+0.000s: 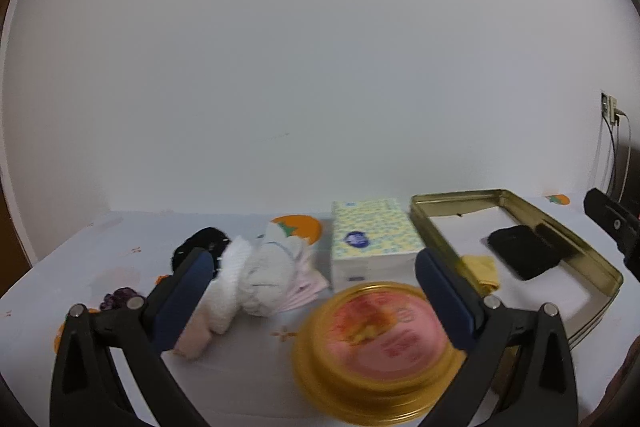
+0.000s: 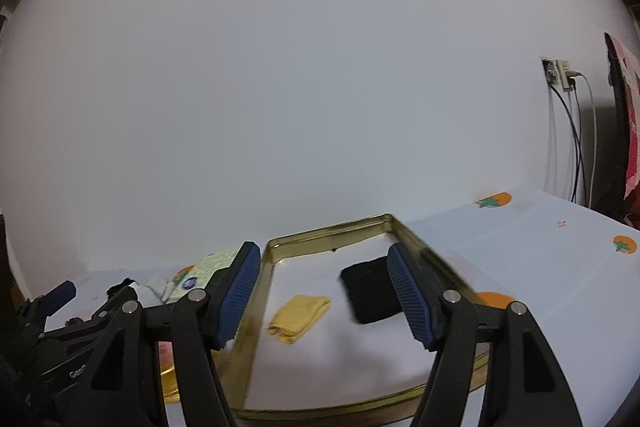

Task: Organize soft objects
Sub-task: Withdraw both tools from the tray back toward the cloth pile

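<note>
A gold rectangular tin (image 2: pixel 276 255) (image 1: pixel 444 201) lies open on the white tablecloth, and inside it rest a folded yellow cloth (image 2: pixel 299 313) (image 1: pixel 482 269) and a folded black cloth (image 2: pixel 370 289) (image 1: pixel 524 253). My right gripper (image 2: pixel 324 293) hovers over the tin, open, nothing between its fingers. To the tin's left a pile of white socks (image 1: pixel 256 275) sits with a black sock (image 1: pixel 202 241) behind and pink cloth (image 1: pixel 304 291) under it. My left gripper (image 1: pixel 314 289) is open and empty, above a round gold tin with a pink lid (image 1: pixel 376 347), its left finger in front of the pile.
A yellow-patterned tissue box (image 1: pixel 374 239) stands between the sock pile and the gold tin. The tablecloth (image 2: pixel 540 259) has orange fruit prints. A wall socket with cables (image 2: pixel 562 75) is at the right, beside a dark upright object (image 2: pixel 618 131). The plain white wall backs the table.
</note>
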`<control>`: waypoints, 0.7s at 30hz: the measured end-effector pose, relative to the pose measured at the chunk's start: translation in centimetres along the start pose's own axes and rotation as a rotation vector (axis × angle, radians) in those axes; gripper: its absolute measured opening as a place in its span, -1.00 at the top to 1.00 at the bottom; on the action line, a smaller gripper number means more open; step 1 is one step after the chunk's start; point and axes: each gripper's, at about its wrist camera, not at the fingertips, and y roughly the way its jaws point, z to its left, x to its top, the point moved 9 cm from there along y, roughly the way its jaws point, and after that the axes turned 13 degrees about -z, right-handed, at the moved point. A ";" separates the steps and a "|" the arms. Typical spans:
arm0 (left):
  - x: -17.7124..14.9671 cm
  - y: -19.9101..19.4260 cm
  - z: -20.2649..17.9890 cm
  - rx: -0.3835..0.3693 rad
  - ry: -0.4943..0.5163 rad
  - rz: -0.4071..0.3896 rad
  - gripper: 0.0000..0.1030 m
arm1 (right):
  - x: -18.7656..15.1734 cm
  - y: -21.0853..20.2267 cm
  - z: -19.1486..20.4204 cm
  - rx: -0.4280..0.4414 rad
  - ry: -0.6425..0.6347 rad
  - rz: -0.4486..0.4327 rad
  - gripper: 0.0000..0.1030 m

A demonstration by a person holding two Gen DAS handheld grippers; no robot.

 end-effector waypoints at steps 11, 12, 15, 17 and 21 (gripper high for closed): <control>-0.9 0.7 6.6 0.092 -0.023 0.044 -0.99 | -1.8 -0.2 6.2 0.099 0.008 0.037 -0.33; -0.9 0.7 7.0 0.097 -0.025 0.048 -0.99 | -2.0 -0.1 6.8 0.109 0.007 0.044 -0.33; -1.2 0.9 8.4 0.109 -0.030 0.061 -0.99 | -2.7 0.3 8.5 0.134 0.009 0.062 -0.33; -1.4 1.0 9.2 0.113 -0.035 0.071 -0.99 | -3.2 0.3 9.6 0.152 0.012 0.074 -0.33; -1.8 1.3 11.3 0.132 -0.050 0.093 -0.99 | -4.1 0.4 12.5 0.193 0.016 0.097 -0.33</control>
